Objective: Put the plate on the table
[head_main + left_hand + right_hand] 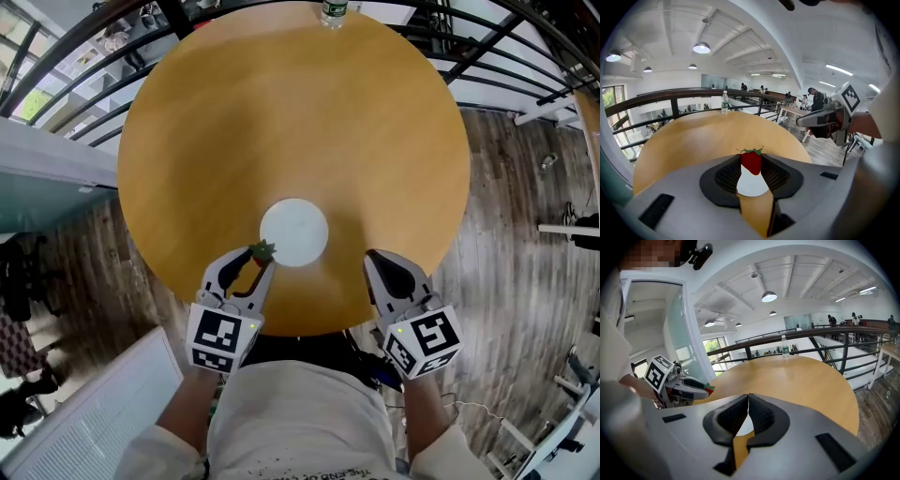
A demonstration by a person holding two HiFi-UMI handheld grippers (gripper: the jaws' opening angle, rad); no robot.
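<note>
Shirt: the person's pale shirt [309,422] fills the bottom of the head view, with both arms reaching out from it.
Left gripper: the left gripper [259,262] is clamped on a strawberry [262,250], which sits red and upright between the pads with its green leaves on top.
Strawberry position: it is held above the table, at the plate's near-left rim. It seems to be just clear of the plate, though the angle makes contact hard to judge.
Right gripper: the right gripper [372,258] has its jaws pressed together with nothing between them. It hangs over the near edge of the table, to the right of the plate and apart from it.
Plate: the small white round plate [294,232] lies flat on the table, near the person's edge and between the two grippers.
Table: the table [291,112] is round with a light wood top.
Bottle: a clear bottle [333,11] stands upright at the far rim, well apart from the plate.
Surroundings: a dark railing [506,37] runs behind the table, and a grey plank floor [506,187] lies to the right.
</note>
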